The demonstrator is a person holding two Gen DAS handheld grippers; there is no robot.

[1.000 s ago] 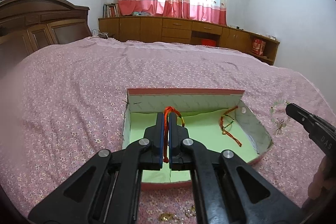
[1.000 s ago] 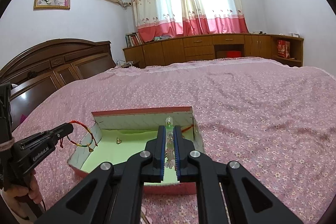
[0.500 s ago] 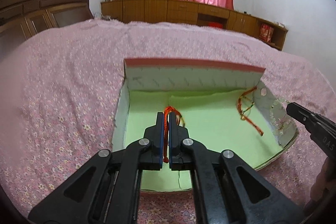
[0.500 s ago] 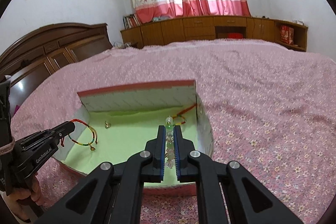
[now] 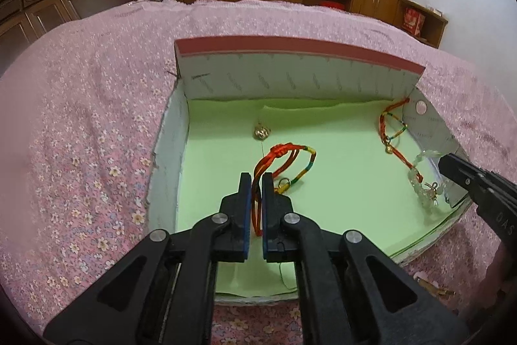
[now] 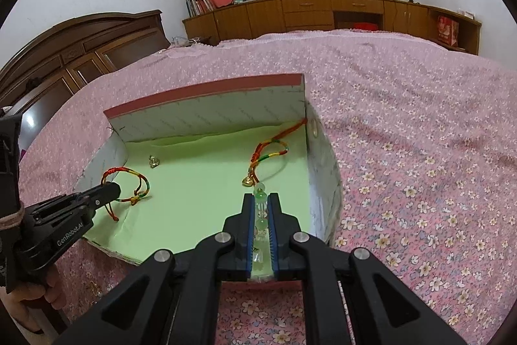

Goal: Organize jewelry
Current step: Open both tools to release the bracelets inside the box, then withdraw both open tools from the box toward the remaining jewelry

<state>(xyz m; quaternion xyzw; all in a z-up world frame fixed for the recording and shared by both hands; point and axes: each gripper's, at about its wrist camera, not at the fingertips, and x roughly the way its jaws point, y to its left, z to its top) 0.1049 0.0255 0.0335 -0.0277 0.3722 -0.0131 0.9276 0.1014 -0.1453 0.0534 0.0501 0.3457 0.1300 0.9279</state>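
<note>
Readable text first: the left gripper [image 6: 111, 191] has "GenRobot.AI" printed in white along its side, seen from the right wrist camera. The right gripper [image 5: 447, 162] shows the letters "DAS" from the left camera, the rest cut off by the frame edge. The inside walls of the box [image 5: 290, 80] have faint repeated print, too small to make out.

Counts: one open box with a green lining on the pink flowery bedspread [image 5: 80, 118]. Two red braided cord bracelets, one bead bracelet, one small gold charm [image 5: 261, 131].

The left gripper is clamped tight on the first cord bracelet [image 5: 290, 159], whose loop hangs low over the green floor near the middle. The right gripper is pinched on the clear and green bead bracelet [image 6: 261, 209], held inside the box by its right wall. The second cord bracelet [image 5: 392, 128] lies on the lining in the far right corner. The charm sits loose near the back wall.
</note>
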